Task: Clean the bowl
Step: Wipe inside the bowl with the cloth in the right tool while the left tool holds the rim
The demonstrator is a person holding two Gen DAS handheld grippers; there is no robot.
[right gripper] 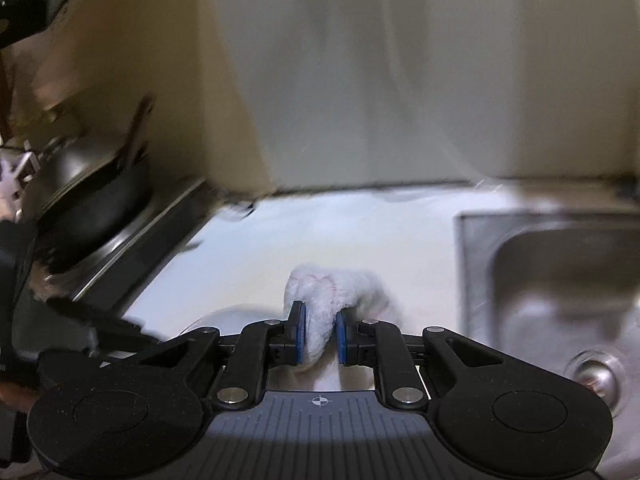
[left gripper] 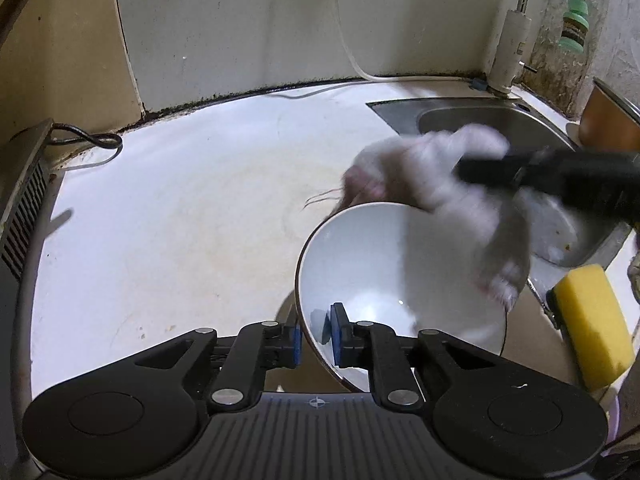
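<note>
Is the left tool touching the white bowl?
Touching. In the left wrist view, the left tool is shut on the round white ceramic bowl: one blue pad presses the inside of the rim, the other the outside.

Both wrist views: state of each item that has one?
bowl: tilted, rim clamped by left tool, inside looks clean
cloth: bunched, pinched in right tool, draped over the bowl's far rim, blurred
sponge: lying by the sink, not held
faucet: no water visible
sink: no standing water visible, some debris on the bottom
</note>
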